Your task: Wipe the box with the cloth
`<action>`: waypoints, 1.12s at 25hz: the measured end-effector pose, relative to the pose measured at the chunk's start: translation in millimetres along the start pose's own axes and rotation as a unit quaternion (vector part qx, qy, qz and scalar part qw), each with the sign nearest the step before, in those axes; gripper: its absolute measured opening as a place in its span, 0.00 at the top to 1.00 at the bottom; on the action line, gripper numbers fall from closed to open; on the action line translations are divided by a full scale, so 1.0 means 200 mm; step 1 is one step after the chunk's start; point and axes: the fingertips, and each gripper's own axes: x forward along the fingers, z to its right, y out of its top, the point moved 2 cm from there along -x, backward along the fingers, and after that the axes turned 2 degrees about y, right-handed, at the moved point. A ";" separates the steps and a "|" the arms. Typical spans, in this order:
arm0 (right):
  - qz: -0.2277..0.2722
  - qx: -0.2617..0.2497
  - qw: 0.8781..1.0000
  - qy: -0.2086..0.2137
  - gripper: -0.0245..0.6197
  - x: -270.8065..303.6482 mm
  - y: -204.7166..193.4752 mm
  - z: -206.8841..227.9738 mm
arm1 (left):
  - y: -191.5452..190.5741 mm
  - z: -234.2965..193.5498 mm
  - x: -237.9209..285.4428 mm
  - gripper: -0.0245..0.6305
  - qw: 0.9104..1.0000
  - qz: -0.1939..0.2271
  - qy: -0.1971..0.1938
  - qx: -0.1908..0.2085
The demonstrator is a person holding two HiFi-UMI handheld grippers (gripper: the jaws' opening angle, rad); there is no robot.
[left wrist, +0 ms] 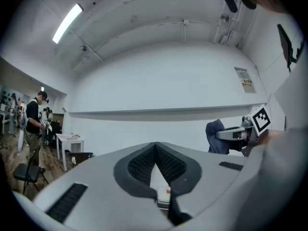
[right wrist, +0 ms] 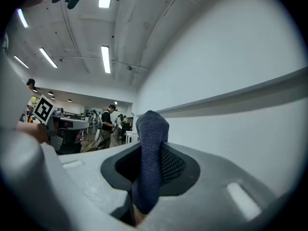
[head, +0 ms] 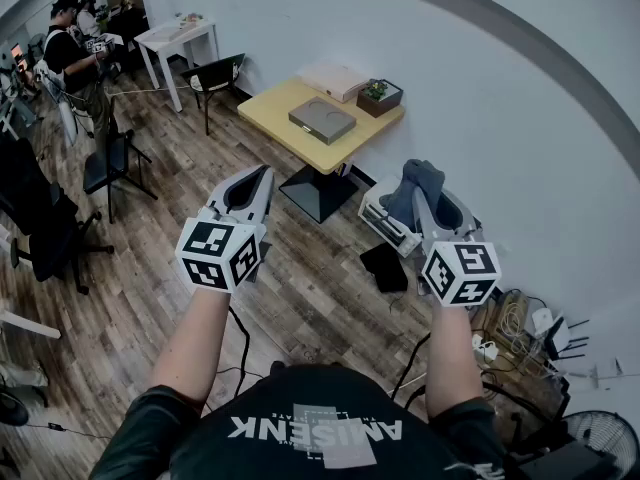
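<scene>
While the head view finds the grey box (head: 322,120) flat on the yellow tabletop (head: 268,111), well ahead, its long axis slants down-right. Left gripper view: left claw (left wrist: 155,150) together, empty. Right gripper view: right claw (right wrist: 156,158) clamped on the cloth (right wrist: 150,129), standing lengthwise along it — best to carry it over and wipe along the lid.

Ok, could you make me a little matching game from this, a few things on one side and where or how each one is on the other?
1. dark blue cloth
2. flat grey square box
3. small green plant
4. left gripper

A. lying directly on the yellow table
B. jaws together, empty
C. in a brown planter
D. clamped in the right gripper

Pairs: 1-D, 2-A, 3-C, 4-B.
</scene>
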 end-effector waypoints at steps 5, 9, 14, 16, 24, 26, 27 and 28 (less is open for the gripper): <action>-0.001 -0.011 1.000 0.002 0.83 -0.01 -0.01 -0.02 | -0.03 0.04 -0.04 0.97 0.999 -0.007 -0.013 -0.049; -0.001 -0.034 0.999 -0.009 0.83 -0.03 -0.01 -0.04 | -0.03 0.03 -0.05 0.97 0.998 -0.014 -0.022 -0.051; 0.005 0.015 1.000 -0.004 0.83 -0.03 0.00 -0.08 | -0.07 -0.04 -0.07 0.97 0.998 -0.025 -0.015 -0.053; 0.005 0.017 1.000 0.002 0.83 -0.02 -0.01 -0.12 | -0.09 -0.07 -0.08 0.97 0.998 -0.029 -0.015 -0.056; 0.002 0.014 1.000 -0.007 0.83 0.04 -0.07 -0.25 | -0.15 -0.18 -0.13 0.97 0.999 -0.021 -0.024 -0.018; 0.001 0.018 1.000 -0.011 0.83 0.06 -0.09 -0.29 | -0.18 -0.22 -0.13 0.97 0.999 -0.027 -0.032 -0.027; 0.000 0.020 1.000 -0.012 0.83 0.07 -0.10 -0.31 | -0.19 -0.23 -0.13 0.97 0.998 -0.030 -0.037 -0.033; -0.001 0.021 1.000 -0.013 0.83 0.09 -0.11 -0.32 | -0.20 -0.25 -0.13 0.97 0.998 -0.032 -0.042 -0.037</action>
